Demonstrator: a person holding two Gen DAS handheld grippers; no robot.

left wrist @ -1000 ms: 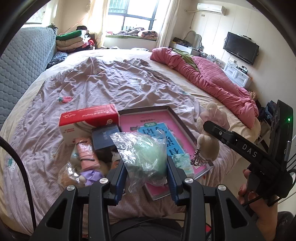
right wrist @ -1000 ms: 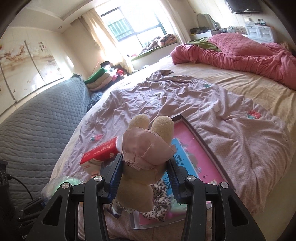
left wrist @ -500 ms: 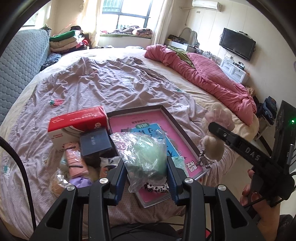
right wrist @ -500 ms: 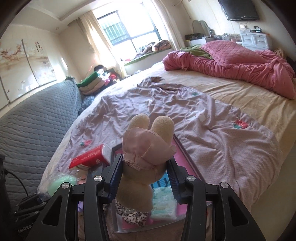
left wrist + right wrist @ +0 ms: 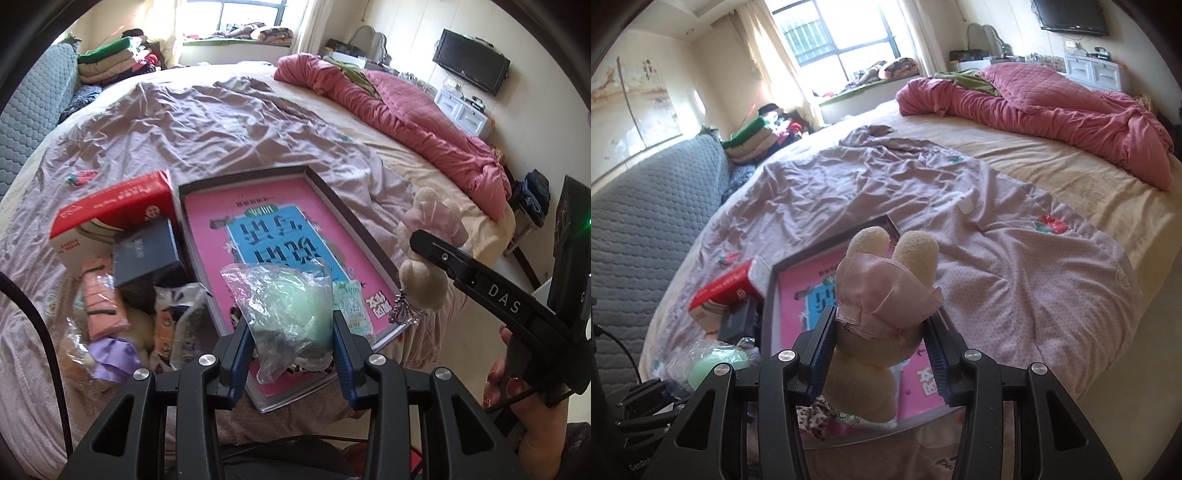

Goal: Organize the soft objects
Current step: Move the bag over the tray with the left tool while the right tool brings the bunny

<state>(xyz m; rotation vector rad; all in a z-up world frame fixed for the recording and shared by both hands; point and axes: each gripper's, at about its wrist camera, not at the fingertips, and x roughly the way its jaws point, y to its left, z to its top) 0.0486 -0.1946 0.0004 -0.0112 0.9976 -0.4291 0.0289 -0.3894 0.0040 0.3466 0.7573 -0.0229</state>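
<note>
Left tool (image 5: 291,347) clamped on a bagged green soft ball (image 5: 284,306), hanging over the near end of the pink-lined tray (image 5: 243,177) on the bed. Right tool (image 5: 879,347) clamped on a beige plush toy (image 5: 882,306), above the tray's near right corner.
</note>
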